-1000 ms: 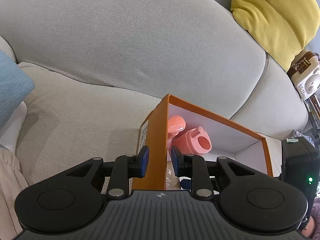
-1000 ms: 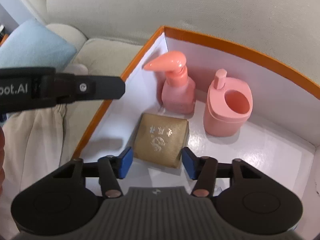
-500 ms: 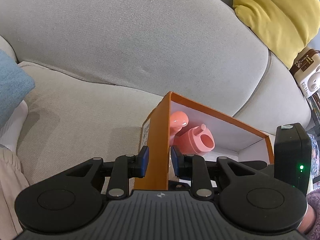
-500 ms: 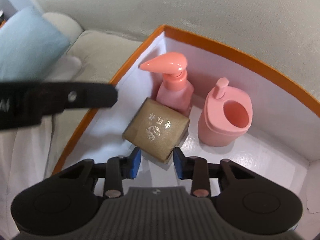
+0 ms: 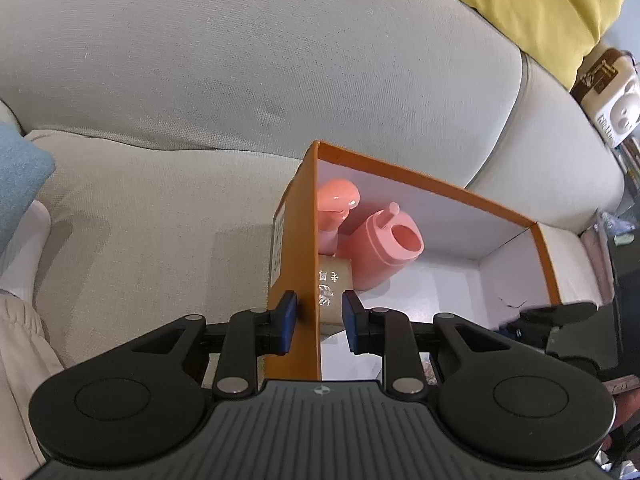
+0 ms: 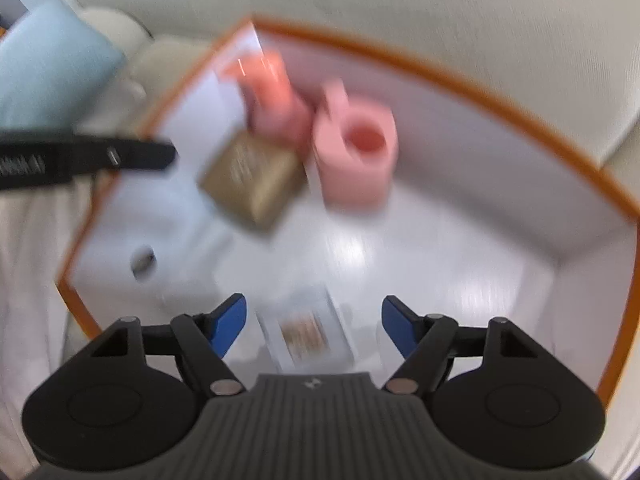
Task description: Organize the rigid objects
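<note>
Both tools look alike. The left gripper point(image 5: 316, 322) is matte black, with two round discs at its base, a ribbed grey panel carrying a tiny emblem, angular linkage arms fixed by silvery round pins, and blue pads point(image 5: 287, 322) on the fingertips. The right gripper point(image 6: 313, 322) has the same black body, ribbed centre, silver pins and blue pads point(image 6: 229, 322).

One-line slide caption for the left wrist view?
Left gripper straddles the orange box wall, with pink bottle, pink holder and gold box inside.
</note>
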The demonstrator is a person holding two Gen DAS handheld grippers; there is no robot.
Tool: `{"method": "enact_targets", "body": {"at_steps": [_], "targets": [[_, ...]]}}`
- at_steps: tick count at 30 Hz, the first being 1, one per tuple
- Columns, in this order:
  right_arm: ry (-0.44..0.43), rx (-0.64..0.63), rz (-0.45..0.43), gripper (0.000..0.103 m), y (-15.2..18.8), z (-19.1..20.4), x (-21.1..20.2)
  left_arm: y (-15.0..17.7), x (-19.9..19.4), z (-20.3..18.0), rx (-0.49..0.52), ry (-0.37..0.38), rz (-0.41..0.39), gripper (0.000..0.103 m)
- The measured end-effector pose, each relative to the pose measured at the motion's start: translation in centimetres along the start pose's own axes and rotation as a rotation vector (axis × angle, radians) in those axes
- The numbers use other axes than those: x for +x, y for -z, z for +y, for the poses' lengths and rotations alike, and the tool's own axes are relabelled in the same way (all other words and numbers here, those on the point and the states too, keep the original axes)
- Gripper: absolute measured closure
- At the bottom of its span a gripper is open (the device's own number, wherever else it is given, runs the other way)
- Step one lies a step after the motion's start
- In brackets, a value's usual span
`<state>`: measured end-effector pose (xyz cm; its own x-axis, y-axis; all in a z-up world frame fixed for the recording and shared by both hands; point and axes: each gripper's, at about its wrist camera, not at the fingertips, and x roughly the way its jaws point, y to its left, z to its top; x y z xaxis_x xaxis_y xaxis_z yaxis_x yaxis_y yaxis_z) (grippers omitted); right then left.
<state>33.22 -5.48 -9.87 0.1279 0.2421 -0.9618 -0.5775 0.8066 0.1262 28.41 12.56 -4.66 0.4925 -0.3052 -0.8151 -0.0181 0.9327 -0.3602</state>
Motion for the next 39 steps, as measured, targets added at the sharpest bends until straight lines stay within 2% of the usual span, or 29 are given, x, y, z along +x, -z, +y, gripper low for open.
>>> {"method": "enact_targets", "body": {"at_steps": [2, 4, 8, 14, 20, 22, 26, 27, 32, 39], "targets": [[-0.021, 0.041, 0.039, 0.031, 0.7, -0.7, 0.7, 0.0, -0.1, -0.1, 0.003, 0.0, -0.004, 0.074], [-0.049, 0.077, 0.047, 0.044, 1.1, -1.2, 1.1, 0.2, 0.0, -0.1, -0.002, 0.0, -0.004, 0.074], [-0.089, 0.1, 0.037, 0.046, 0.6, -0.1, 1.7, 0.1, 0.3, 0.0, -0.009, -0.004, 0.0, 0.074], [-0.117, -0.081, 0.001, 0.047, -0.8, 3.6, 2.4, 0.0, 0.3, 0.2, -0.013, -0.001, 0.002, 0.074], [-0.146, -0.191, -0.048, 0.046, -2.1, 5.6, 2.7, 0.0, 0.5, 0.1, -0.013, 0.002, 0.006, 0.074], [-0.127, -0.198, -0.066, 0.033, -2.0, 5.9, 2.4, -0.1, 0.5, 0.1, -0.012, 0.002, 0.008, 0.074], [-0.129, -0.172, -0.026, 0.043, -1.7, 5.4, 2.1, 0.0, 0.4, 0.0, -0.005, 0.003, 0.01, 0.074], [-0.134, -0.159, -0.015, 0.051, -1.5, 5.2, 1.9, 0.0, 0.4, -0.1, -0.003, 0.002, 0.01, 0.074], [-0.151, -0.158, -0.034, 0.052, -1.3, 5.0, 2.2, 0.1, 0.4, -0.1, -0.008, 0.002, 0.008, 0.074], [-0.112, -0.293, -0.111, 0.052, -0.9, 6.5, 2.1, 0.0, 0.5, -0.1, -0.007, 0.0, 0.012, 0.074]]}}
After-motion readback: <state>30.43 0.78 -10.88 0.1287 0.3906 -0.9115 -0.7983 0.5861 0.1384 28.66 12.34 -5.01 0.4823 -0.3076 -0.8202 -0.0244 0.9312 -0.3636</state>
